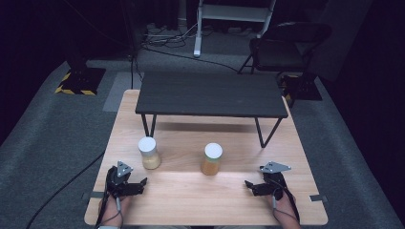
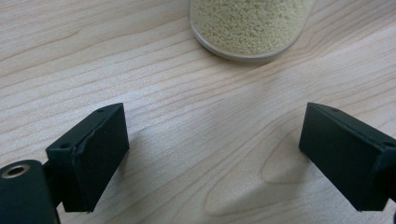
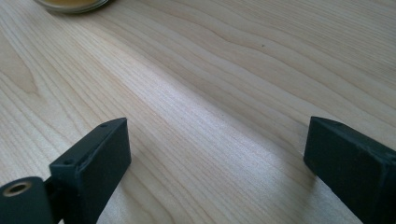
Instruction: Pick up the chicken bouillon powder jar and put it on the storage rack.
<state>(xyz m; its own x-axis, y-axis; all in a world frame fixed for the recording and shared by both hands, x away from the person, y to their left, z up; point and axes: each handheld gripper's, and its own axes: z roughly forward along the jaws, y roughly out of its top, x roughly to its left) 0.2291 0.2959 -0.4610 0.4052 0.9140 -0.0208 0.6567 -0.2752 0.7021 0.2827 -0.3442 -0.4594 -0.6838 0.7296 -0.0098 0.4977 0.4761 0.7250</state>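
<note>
Jars first: two clear glass jars with white lids stand upright mid-tabletop, well apart. The pale-grain jar (image 1: 149, 152) sits toward the left edge, the amber-filled jar (image 1: 211, 159) nearer the centre. Behind them a black low shelf on wire legs (image 1: 210, 94) spans the light wooden tabletop (image 1: 191, 200) at its far edge; nothing blocks either jar. Near the front corners, the left gripper (image 1: 138, 185) and right gripper (image 1: 250, 186) rest gaping wide and empty, probably each lined up for its own jar.
</note>
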